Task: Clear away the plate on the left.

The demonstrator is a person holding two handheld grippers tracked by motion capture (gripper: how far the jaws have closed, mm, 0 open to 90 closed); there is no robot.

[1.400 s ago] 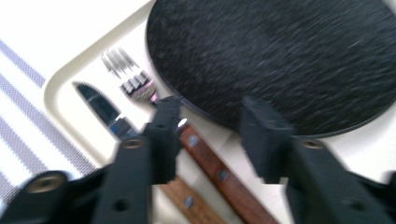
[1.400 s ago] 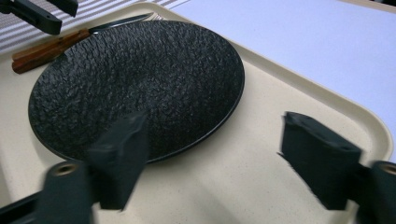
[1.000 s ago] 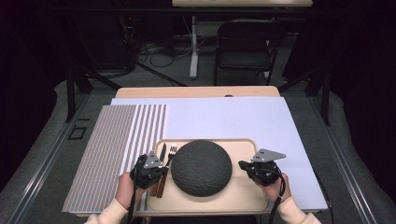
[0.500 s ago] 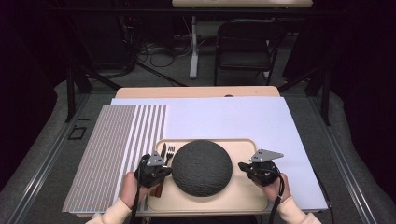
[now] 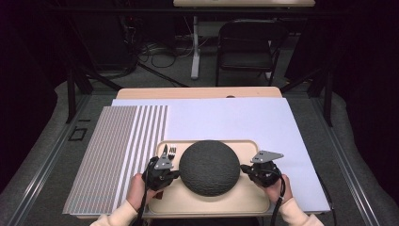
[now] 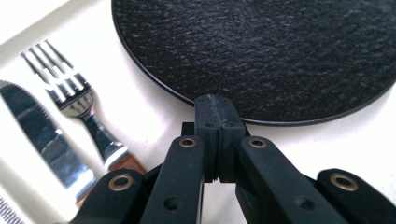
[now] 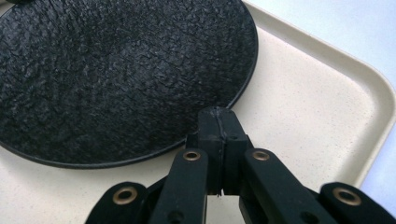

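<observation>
A round black textured plate (image 5: 210, 166) lies in the middle of a cream tray (image 5: 207, 207). My left gripper (image 5: 175, 174) sits at the plate's left rim with its jaws pressed together and nothing between them; its tips (image 6: 217, 112) reach the plate (image 6: 261, 51) edge. At the plate's right rim my right gripper (image 5: 244, 168) is also shut on nothing, its tips (image 7: 219, 122) at the edge of the plate (image 7: 116, 79). A fork (image 6: 77, 100) and a serrated knife (image 6: 37, 135) lie on the tray to the left of the plate.
The tray (image 7: 322, 126) rests on a white sheet (image 5: 244, 120) on the table, with a striped mat (image 5: 113, 150) at the left. A folding chair (image 5: 247, 49) and cables stand beyond the table's far edge. A person's hands and cream sleeves come in from the bottom.
The left gripper has shifted slightly toward the plate's rim. The right gripper has kept still.
</observation>
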